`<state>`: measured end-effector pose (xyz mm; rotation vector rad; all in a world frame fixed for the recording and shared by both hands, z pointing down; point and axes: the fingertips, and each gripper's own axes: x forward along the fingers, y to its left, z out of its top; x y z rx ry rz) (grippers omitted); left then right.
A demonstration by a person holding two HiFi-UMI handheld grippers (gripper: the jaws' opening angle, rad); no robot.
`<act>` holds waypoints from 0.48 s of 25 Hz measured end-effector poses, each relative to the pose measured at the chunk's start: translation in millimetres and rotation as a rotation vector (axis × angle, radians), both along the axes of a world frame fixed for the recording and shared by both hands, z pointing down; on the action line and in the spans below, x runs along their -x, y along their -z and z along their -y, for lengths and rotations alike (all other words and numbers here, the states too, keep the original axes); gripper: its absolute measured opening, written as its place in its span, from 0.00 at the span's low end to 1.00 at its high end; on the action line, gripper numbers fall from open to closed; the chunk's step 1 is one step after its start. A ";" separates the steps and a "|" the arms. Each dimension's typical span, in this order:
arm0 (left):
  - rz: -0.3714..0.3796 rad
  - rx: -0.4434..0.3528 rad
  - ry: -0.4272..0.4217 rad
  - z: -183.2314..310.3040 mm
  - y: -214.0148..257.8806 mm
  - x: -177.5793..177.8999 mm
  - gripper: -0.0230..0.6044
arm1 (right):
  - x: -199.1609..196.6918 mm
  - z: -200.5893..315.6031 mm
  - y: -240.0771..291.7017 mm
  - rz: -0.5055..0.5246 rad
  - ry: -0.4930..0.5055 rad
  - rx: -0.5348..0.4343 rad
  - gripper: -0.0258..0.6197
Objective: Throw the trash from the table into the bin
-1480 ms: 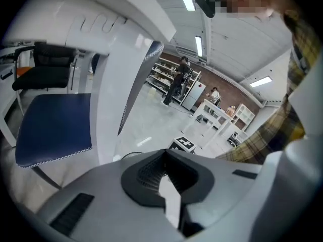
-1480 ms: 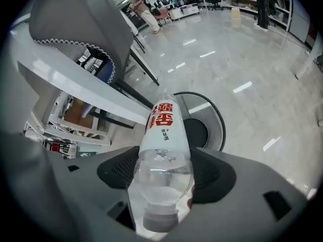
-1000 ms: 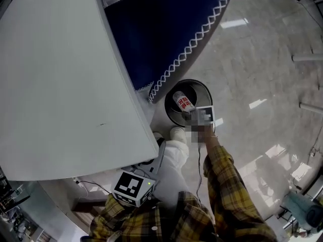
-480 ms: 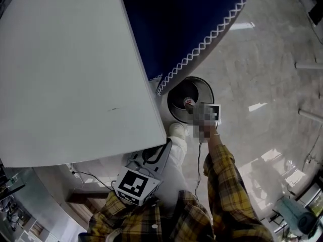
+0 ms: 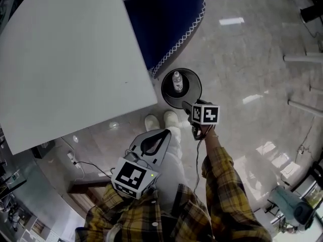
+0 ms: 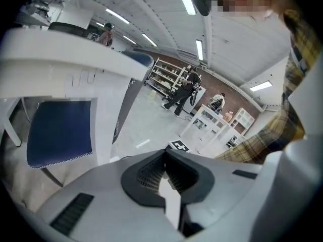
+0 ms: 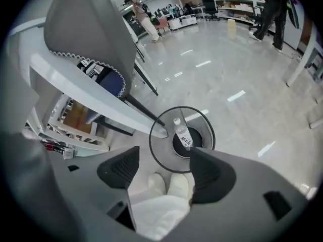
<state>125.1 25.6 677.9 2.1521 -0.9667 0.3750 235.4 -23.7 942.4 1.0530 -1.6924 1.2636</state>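
White table (image 5: 65, 59) beside bin (image 5: 194, 92), glossy floor (image 5: 252, 59); bottle (image 5: 177, 81) inside. Right gripper (image 7: 164, 170) fingers apart, empty; left gripper (image 6: 164, 174) fingers together.

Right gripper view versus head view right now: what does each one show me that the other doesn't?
Only the right gripper view shows that the right gripper has its jaws apart with nothing between them. It also shows people across the hall. Only the head view shows the left gripper held low by the person's legs, and the top face of the white table. Both show the bin on the floor with a bottle inside, and white shoes beside it.
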 end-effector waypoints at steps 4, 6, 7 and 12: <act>-0.001 -0.023 0.017 -0.9 48.1 2.2 0.05 | 7.2 -1.4 60.4 0.023 0.015 -0.028 0.52; -0.007 -0.036 0.027 1.3 72.8 0.2 0.05 | 8.1 -3.0 89.3 0.038 0.022 -0.036 0.52; -0.008 -0.043 0.030 2.5 85.4 0.0 0.05 | 9.1 -5.4 103.8 0.045 0.024 -0.038 0.51; -0.005 -0.117 0.059 19.4 146.5 2.7 0.05 | 14.7 -2.2 179.6 0.068 0.053 -0.109 0.40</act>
